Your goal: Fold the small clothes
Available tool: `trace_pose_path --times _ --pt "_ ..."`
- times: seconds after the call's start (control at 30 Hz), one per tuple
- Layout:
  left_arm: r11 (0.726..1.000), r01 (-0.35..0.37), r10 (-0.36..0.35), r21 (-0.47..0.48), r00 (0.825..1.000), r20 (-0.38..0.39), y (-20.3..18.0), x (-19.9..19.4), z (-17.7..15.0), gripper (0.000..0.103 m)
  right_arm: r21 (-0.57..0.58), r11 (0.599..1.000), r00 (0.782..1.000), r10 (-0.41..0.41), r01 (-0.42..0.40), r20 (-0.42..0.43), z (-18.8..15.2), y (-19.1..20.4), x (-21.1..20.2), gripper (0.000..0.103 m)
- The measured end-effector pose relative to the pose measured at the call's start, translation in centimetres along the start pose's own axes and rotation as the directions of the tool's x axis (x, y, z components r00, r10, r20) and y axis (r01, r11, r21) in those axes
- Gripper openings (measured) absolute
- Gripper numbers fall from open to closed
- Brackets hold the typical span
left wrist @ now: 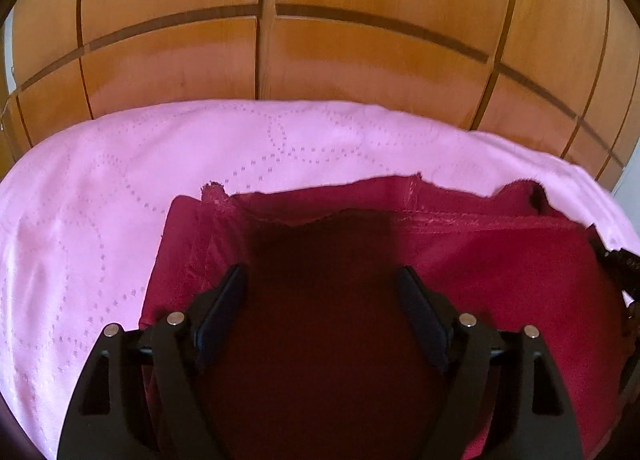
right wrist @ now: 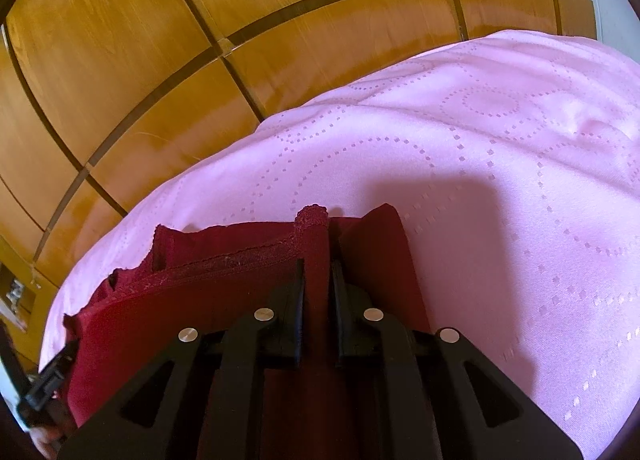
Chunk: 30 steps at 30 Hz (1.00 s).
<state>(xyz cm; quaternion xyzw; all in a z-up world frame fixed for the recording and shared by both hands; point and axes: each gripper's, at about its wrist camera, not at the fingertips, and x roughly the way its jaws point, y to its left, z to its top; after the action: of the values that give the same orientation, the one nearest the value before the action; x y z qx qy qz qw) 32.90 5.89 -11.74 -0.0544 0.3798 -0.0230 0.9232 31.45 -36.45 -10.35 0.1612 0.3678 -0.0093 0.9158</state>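
Observation:
A dark red garment (left wrist: 500, 260) lies folded on a pink quilted cover (left wrist: 120, 180), its frayed hem along the far side. My left gripper (left wrist: 322, 280) hovers over the red cloth, open, with nothing pinched between its black fingers (left wrist: 228, 292). In the right wrist view my right gripper (right wrist: 318, 272) is shut on a raised fold of the same red garment (right wrist: 168, 300), and a strip of it stands up between the fingers (right wrist: 296, 292). The left gripper's tip (right wrist: 48, 384) shows at the lower left of that view, at the garment's edge.
The pink cover (right wrist: 500, 200) spreads wide to the right of the garment. Glossy wooden cupboard doors (left wrist: 320, 40) rise right behind the cover's far edge. The right gripper (left wrist: 624, 272) pokes in at the right edge of the left wrist view.

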Motion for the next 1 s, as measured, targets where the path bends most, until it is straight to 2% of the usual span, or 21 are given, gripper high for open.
trace_pose_path --times 0.1,0.17,0.23,0.3,0.37,0.43,0.53,0.63,0.77,0.87,0.9,1.0 --pt "1.000 0.008 -0.008 -0.001 1.000 0.006 -0.1 0.0 -0.1 0.080 0.000 1.000 1.000 -0.001 0.001 0.001 0.0 0.0 -0.1 0.010" --pt "1.000 0.017 -0.017 -0.007 1.000 0.008 0.0 0.0 -0.2 0.081 -0.005 1.000 1.000 -0.006 0.006 0.007 0.0 0.1 -0.3 0.016" --pt "1.000 0.026 -0.026 -0.011 1.000 0.008 0.3 -0.1 -0.2 0.082 -0.029 1.000 1.000 -0.006 0.006 0.008 0.0 0.6 -0.8 0.036" --pt "0.999 0.032 -0.031 -0.008 0.999 0.006 0.3 -0.1 -0.2 0.084 -0.083 0.995 0.998 -0.046 0.049 0.043 0.1 1.6 -2.3 0.042" --pt "1.000 0.030 -0.030 -0.006 1.000 0.002 0.3 0.1 -0.1 0.085 -0.158 0.986 0.991 -0.030 0.050 0.129 0.2 3.2 -4.7 0.042" --pt "1.000 0.025 -0.025 0.001 1.000 -0.004 0.2 0.2 -0.2 0.086 -0.228 0.973 0.987 0.009 0.028 0.160 0.3 5.1 -6.3 0.042" --pt "1.000 0.016 -0.016 0.009 1.000 -0.007 0.0 0.3 -0.2 0.086 -0.347 0.938 0.995 0.042 -0.009 0.089 0.2 8.3 -5.5 0.042" --pt "1.000 0.021 -0.021 0.005 1.000 -0.006 0.1 0.2 -0.3 0.086 -0.400 0.917 1.000 0.000 -0.009 -0.023 -0.2 10.1 -1.9 0.041" --pt "0.999 0.035 -0.035 -0.008 0.999 -0.011 0.4 0.3 -0.3 0.087 -0.346 0.938 0.997 -0.055 0.031 -0.060 -0.1 8.3 1.8 0.041" --pt "0.999 0.049 -0.050 -0.022 0.998 -0.026 0.7 1.0 -0.2 0.089 -0.228 0.974 0.997 -0.002 -0.015 -0.073 0.5 5.5 3.1 0.040" --pt "0.998 0.051 -0.051 -0.024 0.998 -0.030 0.7 1.2 -0.2 0.090 -0.207 0.978 0.997 0.009 -0.024 -0.073 0.5 5.1 3.2 0.035" --pt "0.999 0.040 -0.040 -0.013 0.999 -0.028 0.5 1.2 -0.2 0.090 -0.206 0.979 0.998 -0.008 -0.003 -0.056 0.4 5.0 3.0 0.034"
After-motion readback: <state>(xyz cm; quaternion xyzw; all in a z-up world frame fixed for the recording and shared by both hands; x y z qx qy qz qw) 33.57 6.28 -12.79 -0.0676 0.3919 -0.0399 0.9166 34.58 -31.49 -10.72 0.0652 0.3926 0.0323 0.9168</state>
